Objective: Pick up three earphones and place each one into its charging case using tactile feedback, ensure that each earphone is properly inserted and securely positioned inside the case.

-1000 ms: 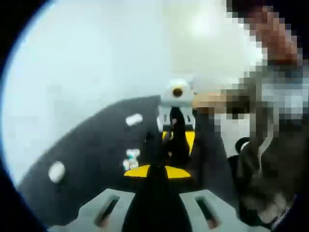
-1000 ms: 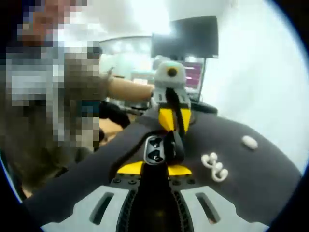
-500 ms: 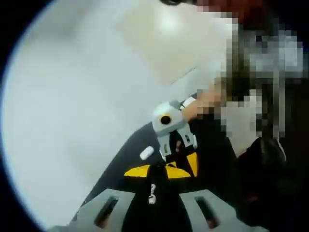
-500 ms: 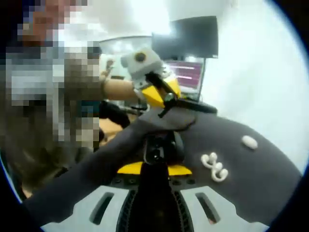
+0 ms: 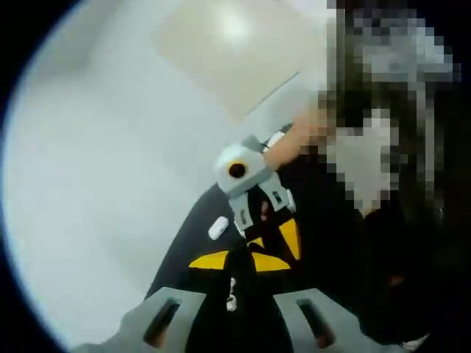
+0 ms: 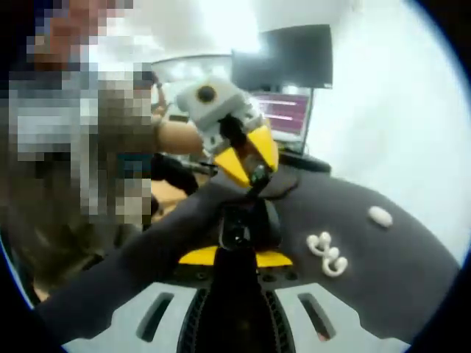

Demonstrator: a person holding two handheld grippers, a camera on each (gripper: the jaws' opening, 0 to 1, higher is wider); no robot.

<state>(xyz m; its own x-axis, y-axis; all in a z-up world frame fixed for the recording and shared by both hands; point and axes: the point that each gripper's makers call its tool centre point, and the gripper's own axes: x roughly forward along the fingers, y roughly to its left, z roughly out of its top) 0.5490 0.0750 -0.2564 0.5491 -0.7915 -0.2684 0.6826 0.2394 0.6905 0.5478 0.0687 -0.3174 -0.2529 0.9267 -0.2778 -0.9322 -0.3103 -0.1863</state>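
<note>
The right gripper (image 6: pixel 237 254) has its jaws closed on a dark open case (image 6: pixel 237 229) that sits on the dark mat (image 6: pixel 383 272), its sockets facing up. The left gripper (image 6: pixel 254 175) hangs tilted just above that case, its yellow-tipped jaws nearly closed; in the left gripper view a small white earphone (image 5: pixel 232 294) is pinched between the left gripper's (image 5: pixel 234 283) jaws, pointing toward the right gripper (image 5: pixel 254 220) beyond. The likely step is lowering this earphone into the case. The main risk is misalignment: the earphone is tiny, smooth and rounded, held only by a narrow pinch, so a tilted approach could jam it against the socket rim or twist it out of the grip. Pressing down too hard could also slide the glossy hard case between the right jaws or push it along the mat. Whether a socket is already filled I cannot tell. Two more white earphones (image 6: pixel 328 254) lie together on the mat to the right of the case, and a white oval case (image 6: pixel 380 215) rests farther off; it looks smooth and pebble-like. The mat looks soft and matte, likely fabric. In the left gripper view a small white piece (image 5: pixel 218 227) lies on the mat's edge.
</note>
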